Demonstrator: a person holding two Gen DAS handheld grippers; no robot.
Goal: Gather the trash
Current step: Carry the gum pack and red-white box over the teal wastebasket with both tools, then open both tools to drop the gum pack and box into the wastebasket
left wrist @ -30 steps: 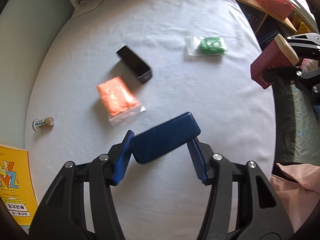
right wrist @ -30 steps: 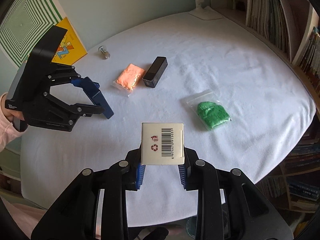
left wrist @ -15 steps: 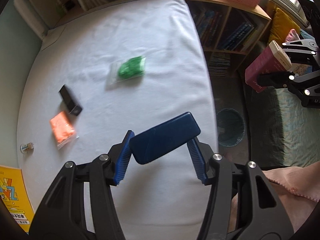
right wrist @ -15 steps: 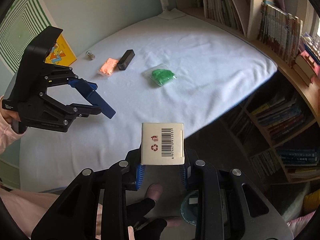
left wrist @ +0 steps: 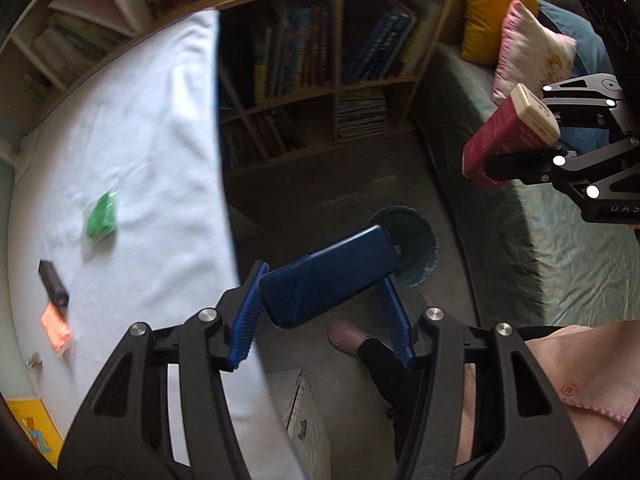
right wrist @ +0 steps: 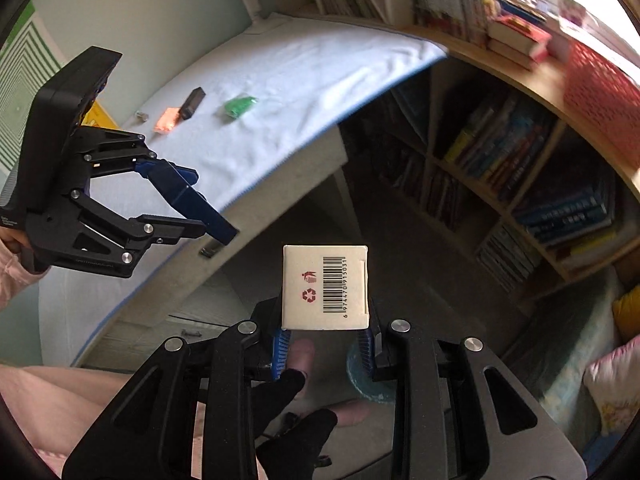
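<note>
We grip a blue case point(left wrist: 328, 278) left and a barcoded carton point(right wrist: 325, 287) right, nearing the bin point(left wrist: 416, 248) (three desk point(left wrist: 132, 168) items remain).

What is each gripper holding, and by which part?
Left gripper clamps a dark blue case across its near end. Right gripper pinches a red box by its side faces.

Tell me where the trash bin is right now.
The trash bin stands on the floor right of the white table, just beyond the blue case held in the left gripper, in the left wrist view.
</note>
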